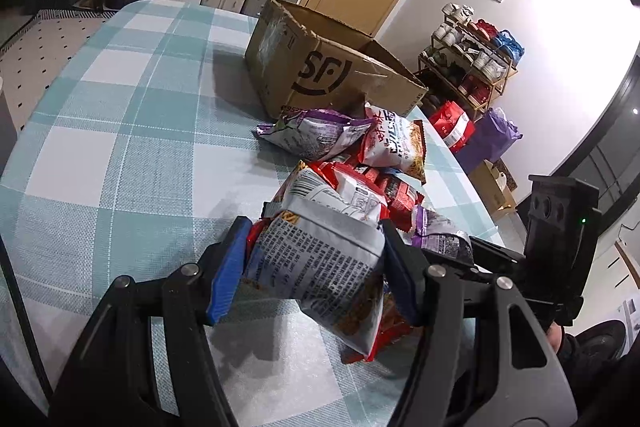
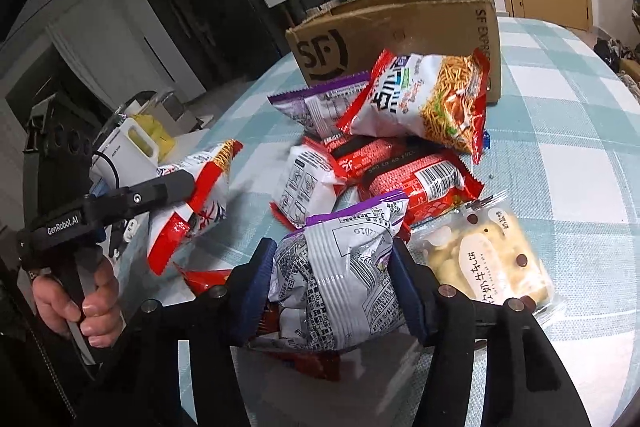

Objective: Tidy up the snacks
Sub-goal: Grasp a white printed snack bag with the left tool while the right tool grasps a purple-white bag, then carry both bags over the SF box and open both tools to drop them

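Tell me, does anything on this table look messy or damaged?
Yes. The snack packets lie in a jumbled heap, overlapping at odd angles, not in the cardboard box. The box's top edge is ragged and torn. Each gripper, left and right, squeezes one packet, denting it.

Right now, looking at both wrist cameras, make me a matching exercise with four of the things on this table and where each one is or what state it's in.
Things:
1. purple-edged packet
2. red-and-white packet
3. cardboard box
4. clear bag of pale snacks

States:
A. open-topped, standing behind the snack pile
B. clamped in the left gripper
C. lying on the tablecloth, right of the right gripper
D. clamped in the right gripper

Pairs: 1-D, 2-B, 3-A, 4-C
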Demonstrator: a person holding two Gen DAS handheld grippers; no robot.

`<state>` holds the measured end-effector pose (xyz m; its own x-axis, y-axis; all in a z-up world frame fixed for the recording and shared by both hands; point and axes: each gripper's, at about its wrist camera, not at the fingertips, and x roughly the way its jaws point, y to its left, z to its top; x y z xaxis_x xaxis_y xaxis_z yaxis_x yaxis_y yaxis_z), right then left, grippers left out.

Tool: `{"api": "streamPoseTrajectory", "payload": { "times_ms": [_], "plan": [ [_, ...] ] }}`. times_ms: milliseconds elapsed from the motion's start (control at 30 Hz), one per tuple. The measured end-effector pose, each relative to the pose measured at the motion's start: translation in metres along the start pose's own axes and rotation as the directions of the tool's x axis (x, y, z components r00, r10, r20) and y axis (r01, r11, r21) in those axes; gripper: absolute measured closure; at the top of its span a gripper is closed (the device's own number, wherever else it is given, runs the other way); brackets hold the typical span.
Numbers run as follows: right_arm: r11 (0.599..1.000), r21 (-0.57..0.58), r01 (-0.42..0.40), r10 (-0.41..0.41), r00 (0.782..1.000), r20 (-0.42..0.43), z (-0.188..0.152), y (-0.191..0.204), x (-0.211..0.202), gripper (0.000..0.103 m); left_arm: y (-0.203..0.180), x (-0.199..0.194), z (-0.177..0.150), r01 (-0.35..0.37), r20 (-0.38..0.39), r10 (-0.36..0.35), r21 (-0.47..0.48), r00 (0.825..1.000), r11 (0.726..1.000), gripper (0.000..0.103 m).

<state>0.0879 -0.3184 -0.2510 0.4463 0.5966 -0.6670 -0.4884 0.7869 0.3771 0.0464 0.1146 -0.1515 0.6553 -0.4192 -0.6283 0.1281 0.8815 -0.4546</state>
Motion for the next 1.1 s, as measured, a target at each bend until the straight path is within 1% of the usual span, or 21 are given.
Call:
{"api": "streamPoseTrajectory", "payload": {
  "times_ms": [100,367,567,833,1100],
  "plan": [
    [1.000,0.003,-0.003,0.003,1.000,0.022,-0.001,-0.003,-0.007,0.046,-0.003,-0.003,0.000,-0.001,0.005,0.001,0.006,1.000,1.000,0.042],
    [0.999,0.017,-0.042,0.041,0.996,0.085,0.008,-0.005,-0.030,0.046,-0.016,-0.010,0.006,-0.003,0.017,0.002,0.032,1.000,0.999,0.042],
    [0.997,0.026,-0.075,0.070,0.988,0.141,0.021,-0.008,-0.059,0.046,-0.031,-0.012,0.014,-0.004,0.019,0.003,0.066,1.000,0.998,0.042],
    [0.995,0.000,-0.095,0.093,0.977,0.192,0.051,-0.005,-0.080,0.046,-0.049,-0.017,0.040,0.006,0.046,-0.011,0.096,0.999,0.995,0.042],
    [0.993,-0.037,-0.109,0.115,0.967,0.226,0.089,-0.002,-0.093,0.046,-0.066,-0.015,0.077,0.020,0.058,-0.027,0.130,0.998,0.991,0.042]
  ]
}}
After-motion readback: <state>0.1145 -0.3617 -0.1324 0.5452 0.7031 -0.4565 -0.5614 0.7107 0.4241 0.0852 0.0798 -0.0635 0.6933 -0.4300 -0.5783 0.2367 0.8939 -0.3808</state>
